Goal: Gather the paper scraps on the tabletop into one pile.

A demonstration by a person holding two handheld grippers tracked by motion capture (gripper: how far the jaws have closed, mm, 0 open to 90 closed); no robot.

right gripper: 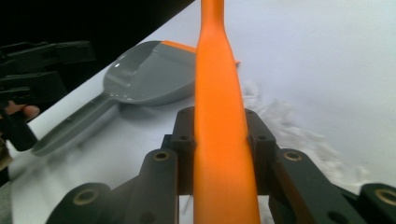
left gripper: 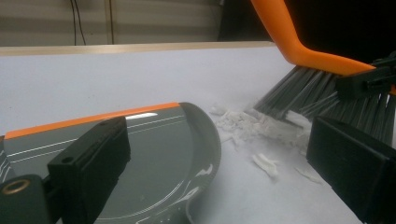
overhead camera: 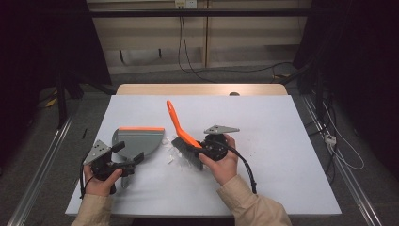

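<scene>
Nearest the desk's front edge, toward its left corner, the left gripper sits with its jaws spread apart, nothing between them, just beside the grey handle of the dustpan but not gripping it. To the right, near the middle of the desk, the right gripper has its jaws pressed onto the orange handle of the brush, whose grey bristles rest on the desk against a loose heap of white scraps. The scraps lie just beside the dustpan's side, between pan and bristles, and its tray looks bare, so the sweeping seems barely begun: the pile is gathered, yet the pan is unheld and nothing is collected. Farther back, the desk's far edge lies bare.
</scene>
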